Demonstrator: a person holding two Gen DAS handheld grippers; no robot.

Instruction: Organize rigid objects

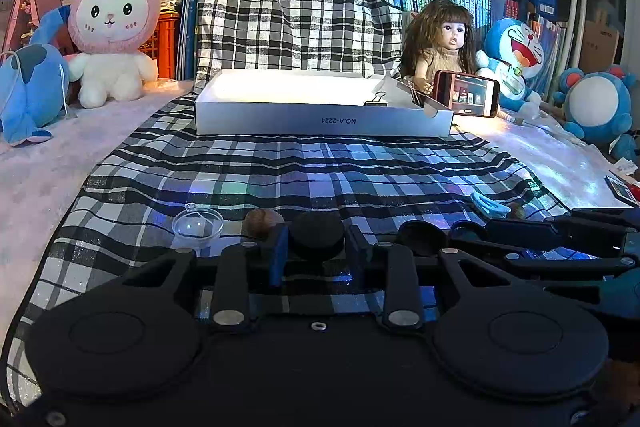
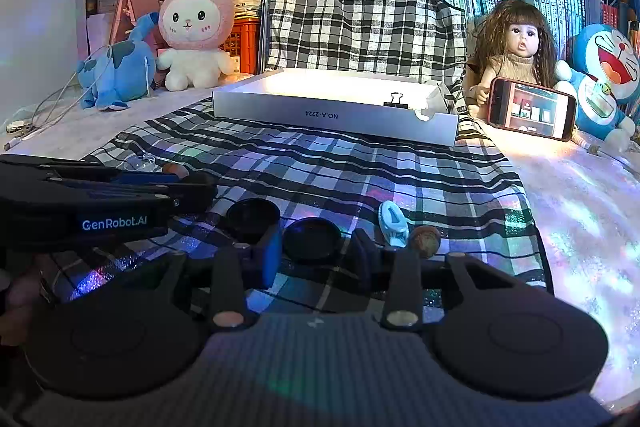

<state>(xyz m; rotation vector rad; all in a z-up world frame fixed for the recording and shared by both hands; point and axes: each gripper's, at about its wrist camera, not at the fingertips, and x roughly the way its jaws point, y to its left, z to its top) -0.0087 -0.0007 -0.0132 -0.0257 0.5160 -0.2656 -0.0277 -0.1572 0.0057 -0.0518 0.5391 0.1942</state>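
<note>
Your left gripper [image 1: 316, 243] pinches a round black puck [image 1: 317, 235] in its jaws. Your right gripper [image 2: 316, 247] spreads its jaws around a shallow black dish [image 2: 312, 239]; a pale-blue plastic clip [image 2: 393, 223] lies just right.

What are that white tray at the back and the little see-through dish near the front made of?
The white tray looks like matte cardboard: thin folded walls, a cut thumb notch at one corner, and printed lettering on its side. A black binder clip grips its wall. The clear dish seems to be thin glossy plastic, since the plaid cloth shows through it and its rim catches highlights; glass cannot be ruled out.
</note>
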